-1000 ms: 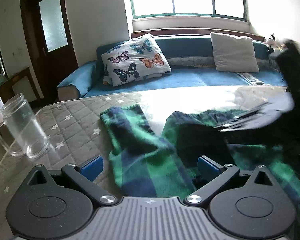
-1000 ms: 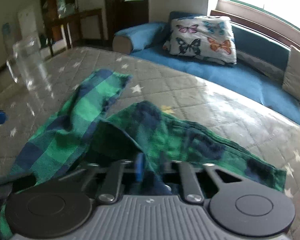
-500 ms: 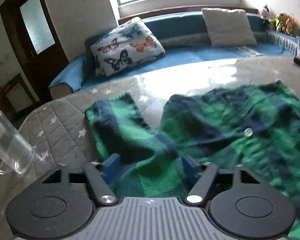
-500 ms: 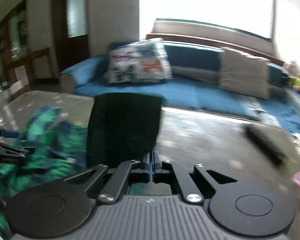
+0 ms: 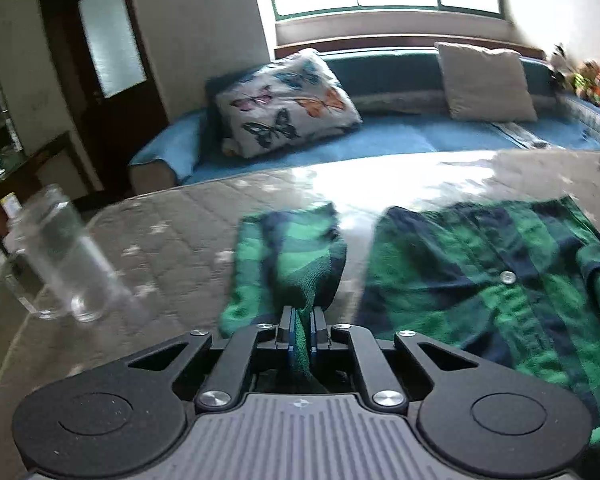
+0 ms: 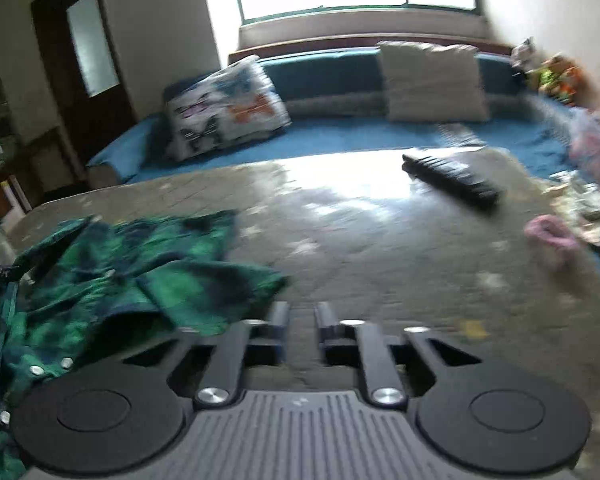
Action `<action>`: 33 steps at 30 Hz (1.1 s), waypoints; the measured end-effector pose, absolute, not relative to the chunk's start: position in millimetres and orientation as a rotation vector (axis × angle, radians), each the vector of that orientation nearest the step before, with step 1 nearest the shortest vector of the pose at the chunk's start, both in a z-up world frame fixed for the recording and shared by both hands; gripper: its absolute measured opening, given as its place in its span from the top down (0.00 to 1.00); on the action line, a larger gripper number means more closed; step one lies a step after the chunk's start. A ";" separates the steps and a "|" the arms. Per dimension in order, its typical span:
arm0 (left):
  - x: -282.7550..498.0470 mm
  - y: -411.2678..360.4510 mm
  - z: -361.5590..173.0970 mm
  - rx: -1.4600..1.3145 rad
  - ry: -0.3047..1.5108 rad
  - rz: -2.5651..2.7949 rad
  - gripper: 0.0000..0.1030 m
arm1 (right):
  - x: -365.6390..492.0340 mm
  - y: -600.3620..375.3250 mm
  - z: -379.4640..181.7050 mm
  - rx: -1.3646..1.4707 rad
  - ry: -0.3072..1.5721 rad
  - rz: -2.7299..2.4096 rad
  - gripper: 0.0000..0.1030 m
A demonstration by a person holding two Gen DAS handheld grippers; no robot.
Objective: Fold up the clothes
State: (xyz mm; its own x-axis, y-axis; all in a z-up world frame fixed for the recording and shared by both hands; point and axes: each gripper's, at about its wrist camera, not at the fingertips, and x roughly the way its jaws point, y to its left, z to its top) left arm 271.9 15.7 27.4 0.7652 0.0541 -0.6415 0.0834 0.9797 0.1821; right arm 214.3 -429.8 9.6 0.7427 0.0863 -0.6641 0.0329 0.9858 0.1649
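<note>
Two grippers over one green-and-navy plaid shirt [image 5: 480, 276], spread on the quilted, star-patterned table [image 5: 172, 240]. The left gripper [image 5: 300, 320] has just clamped down, its jaws pressed together with a fold of the shirt's sleeve [image 5: 296, 256] pinched between them, the cloth rising off the table into the grip. The shirt's body lies flat just to the right, one white button facing up. A clear glass mug [image 5: 56, 256] stands near the table's left edge. The right gripper [image 6: 302, 316] has its jaws parting, a gap between them and nothing in it but bare table; the shirt lies rumpled to its lower left. Beyond it rest a dark remote [image 6: 452, 178] and a pink scrunchie [image 6: 552, 236].
</note>
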 end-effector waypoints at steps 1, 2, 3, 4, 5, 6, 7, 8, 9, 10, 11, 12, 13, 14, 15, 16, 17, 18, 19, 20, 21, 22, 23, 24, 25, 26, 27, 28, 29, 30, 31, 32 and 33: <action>267.5 22.0 30.4 0.194 0.696 -0.008 0.93 | 219.6 -426.3 6.6 0.165 0.732 0.038 0.62; 261.2 29.2 34.0 0.184 0.686 0.003 0.93 | 228.5 -421.8 2.2 0.161 0.735 0.048 0.61; 256.4 35.4 37.0 0.183 0.676 -0.005 0.94 | 241.3 -413.6 -4.3 0.174 0.756 0.057 0.58; 250.7 42.6 40.3 0.170 0.667 0.007 0.94 | 249.7 -409.8 -9.9 0.188 0.772 0.055 0.56; 245.1 50.7 44.2 0.151 0.661 0.022 0.94 | 254.5 -407.3 -13.8 0.196 0.782 0.055 0.56; 238.8 58.9 47.6 0.133 0.654 0.036 0.94 | 262.6 -401.8 -20.5 0.203 0.802 0.059 0.55; 231.5 66.5 50.7 0.118 0.643 0.047 0.94 | 266.5 -398.1 -25.5 0.207 0.812 0.054 0.53; 222.0 74.9 53.8 0.104 0.631 0.065 0.94 | 269.7 -394.0 -31.6 0.217 0.823 0.049 0.52; 214.3 81.9 56.7 0.092 0.621 0.081 0.94 | 271.2 -390.0 -34.9 0.219 0.821 0.046 0.50; 205.7 89.5 59.2 0.074 0.613 0.095 0.94 | 269.8 -383.8 -36.0 0.195 0.811 0.034 0.50; 196.9 97.1 61.4 0.054 0.608 0.109 0.94 | 268.6 -377.6 -36.5 0.165 0.806 0.015 0.51; 187.7 104.1 63.2 0.038 0.604 0.125 0.94 | 266.3 -374.0 -36.4 0.151 0.801 -0.001 0.60; 180.2 109.0 64.4 0.029 0.599 0.137 0.94 | 264.6 -371.1 -36.4 0.139 0.794 -0.007 0.76; 171.6 114.0 65.0 0.018 0.596 0.149 0.94 | 263.5 -369.2 -36.8 0.131 0.790 -0.006 0.87; 163.7 118.5 65.2 0.008 0.596 0.162 0.94 | 261.2 -368.5 -36.8 0.139 0.785 0.004 0.93; 155.1 123.5 64.2 -0.002 0.598 0.174 0.94 | 259.7 -369.9 -35.8 0.145 0.782 0.008 0.95; 147.6 128.8 63.2 -0.011 0.599 0.183 0.94 | 257.1 -371.5 -33.7 0.145 0.772 0.004 0.98; 139.6 133.9 61.5 -0.020 0.602 0.192 0.94 | 253.3 -374.2 -30.2 0.147 0.755 -0.001 0.98; 132.5 137.8 59.9 -0.028 0.607 0.199 0.94 | 250.7 -378.0 -25.7 0.149 0.740 -0.005 0.98; 125.8 141.9 57.9 -0.034 0.611 0.211 0.94 | 245.5 -381.6 -20.1 0.144 0.722 -0.016 0.98; 118.9 146.1 55.9 -0.042 0.616 0.224 0.94 | 240.3 -386.6 -13.3 0.137 0.704 -0.029 0.98; 112.6 147.8 55.7 -0.048 0.619 0.233 0.94 | 235.8 -393.2 -6.2 0.131 0.689 -0.042 0.98; 103.7 150.2 54.6 -0.052 0.621 0.243 0.94 | 231.8 -397.5 -1.6 0.124 0.677 -0.056 0.98; 96.9 153.5 54.4 -0.058 0.622 0.248 0.94 | 222.8 -406.4 8.2 0.099 0.654 -0.087 0.98; 89.7 156.9 54.6 -0.062 0.621 0.250 0.94 | 216.3 -413.8 15.2 0.079 0.641 -0.109 0.98; 83.1 160.4 54.5 -0.067 0.622 0.258 0.94 | 212.1 -419.2 19.6 0.066 0.633 -0.128 0.98; 76.7 164.4 54.1 -0.069 0.622 0.269 0.94 | 206.0 -428.0 26.0 0.050 0.623 -0.158 0.98; 71.5 167.3 54.0 -0.070 0.624 0.276 0.94 | 200.3 -437.1 32.1 0.033 0.615 -0.189 0.98; 66.2 169.7 53.9 -0.072 0.627 0.280 0.94 | 192.5 -449.7 38.8 0.010 0.612 -0.233 0.98; 60.5 171.5 54.0 -0.073 0.628 0.283 0.94 | 185.7 -458.3 42.7 -0.008 0.614 -0.265 0.98; 57.8 172.6 54.1 -0.072 0.629 0.282 0.94 | 178.4 -466.9 45.9 -0.026 0.617 -0.297 0.98; 53.5 173.3 53.7 -0.070 0.633 0.281 0.94 | 173.4 -472.2 47.1 -0.039 0.621 -0.317 0.98; 52.1 174.7 52.8 -0.072 0.638 0.281 0.94 | 165.1 -482.3 47.7 -0.059 0.644 -0.351 0.98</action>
State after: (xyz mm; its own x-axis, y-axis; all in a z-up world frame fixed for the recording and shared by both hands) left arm 52.1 174.7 52.8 0.7667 0.2361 -0.5971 -0.2802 0.9597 0.0197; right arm 165.1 -482.3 47.7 0.7430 -0.3382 -0.5775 0.3021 0.9395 -0.1615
